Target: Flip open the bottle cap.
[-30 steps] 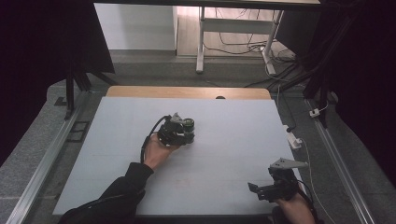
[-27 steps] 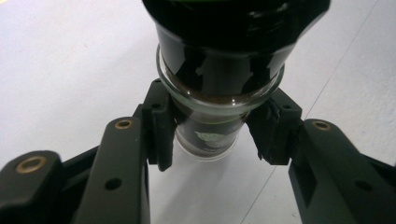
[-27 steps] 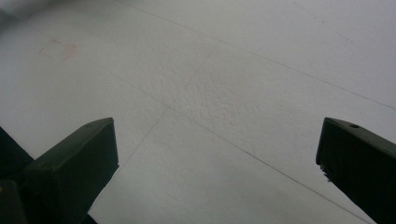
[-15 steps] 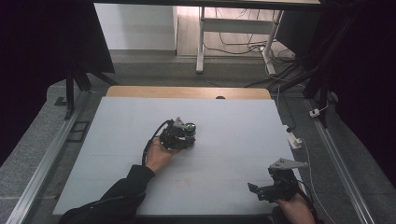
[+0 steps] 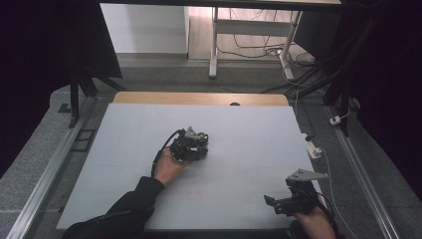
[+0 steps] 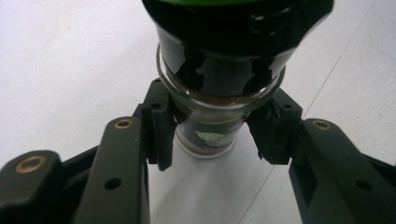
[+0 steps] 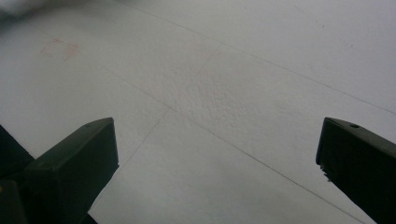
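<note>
In the high view the left gripper (image 5: 191, 145) sits mid-frame on the white table (image 5: 249, 134) and the right gripper (image 5: 291, 199) at lower right; the left gripper view shows its jaws clamped on a glass jar (image 6: 219, 93) at centre; the right gripper view shows jaws spread wide over bare table.

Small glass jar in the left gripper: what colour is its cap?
Black, with a green top edge; the glass jar shows best in the left gripper view, between the left gripper pads.

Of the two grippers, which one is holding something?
The left gripper: its jaws are closed on a small glass jar with a dark cap, out at mid-table. The right gripper, near the table's front edge, has its jaws spread apart over bare table.
</note>
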The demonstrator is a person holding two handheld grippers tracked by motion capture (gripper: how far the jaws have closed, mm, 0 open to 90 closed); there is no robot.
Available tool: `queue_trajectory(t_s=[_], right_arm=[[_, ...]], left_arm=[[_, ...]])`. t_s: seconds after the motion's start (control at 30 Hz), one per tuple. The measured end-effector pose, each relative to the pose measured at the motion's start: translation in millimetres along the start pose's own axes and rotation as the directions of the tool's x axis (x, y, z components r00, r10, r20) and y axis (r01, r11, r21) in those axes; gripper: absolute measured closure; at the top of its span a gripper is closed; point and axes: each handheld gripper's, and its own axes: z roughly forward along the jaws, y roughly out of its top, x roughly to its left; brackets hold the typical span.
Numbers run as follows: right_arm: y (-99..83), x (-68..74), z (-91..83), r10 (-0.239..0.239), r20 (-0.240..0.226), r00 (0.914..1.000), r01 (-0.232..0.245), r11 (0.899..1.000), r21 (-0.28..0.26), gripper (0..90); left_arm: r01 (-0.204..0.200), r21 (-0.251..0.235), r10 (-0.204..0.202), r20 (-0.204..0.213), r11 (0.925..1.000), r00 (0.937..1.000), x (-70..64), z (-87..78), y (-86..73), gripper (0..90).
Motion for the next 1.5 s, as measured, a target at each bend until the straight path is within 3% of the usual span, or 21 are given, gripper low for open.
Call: queue_trajectory(t_s=[0.4,0.7,1.13,1.37,1.5], right_arm=[[-0.1,1.4,-3.0,-0.002,0.010,0.9999,0.002,0.999,-0.035,0.0],[5.1,8.2,-2.9,-0.033,-0.005,0.9994,0.033,0.998,-0.059,0.0],[25.3,19.6,4.9,-0.078,-0.073,0.9943,0.071,0.993,-0.091,0.0],[40.4,27.9,19.1,-0.110,-0.140,0.9841,0.096,0.990,-0.100,0.0],[50.5,32.3,27.1,-0.138,-0.155,0.9782,0.122,0.986,-0.109,0.0]], left_arm=[[-0.001,-0.011,0.001,0.002,0.9999,1.0000,0.4,0.5,-2.0,53.5],[-0.004,-0.019,0.004,-0.003,0.9998,1.0000,-0.4,0.9,-3.1,53.6],[-0.010,-0.019,0.010,-0.003,0.9998,0.9999,-0.5,0.8,-3.4,53.8],[-0.012,-0.021,0.012,-0.002,0.9997,0.9999,-0.1,0.9,-3.9,53.8],[-0.015,-0.022,0.015,0.000,0.9996,0.9999,0.3,0.9,-4.2,53.8]])
